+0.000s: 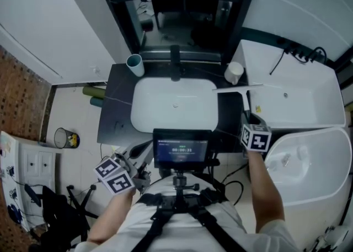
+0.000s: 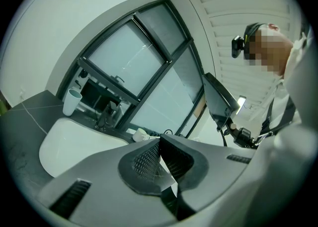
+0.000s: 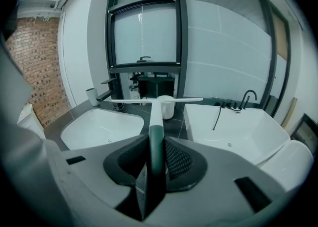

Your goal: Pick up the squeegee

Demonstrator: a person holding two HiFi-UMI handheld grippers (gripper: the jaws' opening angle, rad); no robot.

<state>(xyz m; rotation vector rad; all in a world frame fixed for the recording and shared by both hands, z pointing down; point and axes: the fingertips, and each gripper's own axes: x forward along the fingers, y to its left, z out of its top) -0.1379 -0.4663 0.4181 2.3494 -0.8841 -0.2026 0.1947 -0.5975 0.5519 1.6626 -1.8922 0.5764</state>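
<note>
above the counter (image 3: 174, 124) – right gripper (image 3: 156, 152) pinches the squeegee (image 3: 155, 108) handle for lift-off; left gripper (image 2: 159, 157) idle, jaws pressed together.

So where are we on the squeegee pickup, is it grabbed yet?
Done: the right hand-held gripper is shut on the squeegee, with its pads clamped on the dark green handle. In hand: the white blade sticks out ahead over the dark countertop beside the basin and looks clear of it. Left: nothing obvious but carrying it off. The left hand-held gripper is shut and empty.
</note>
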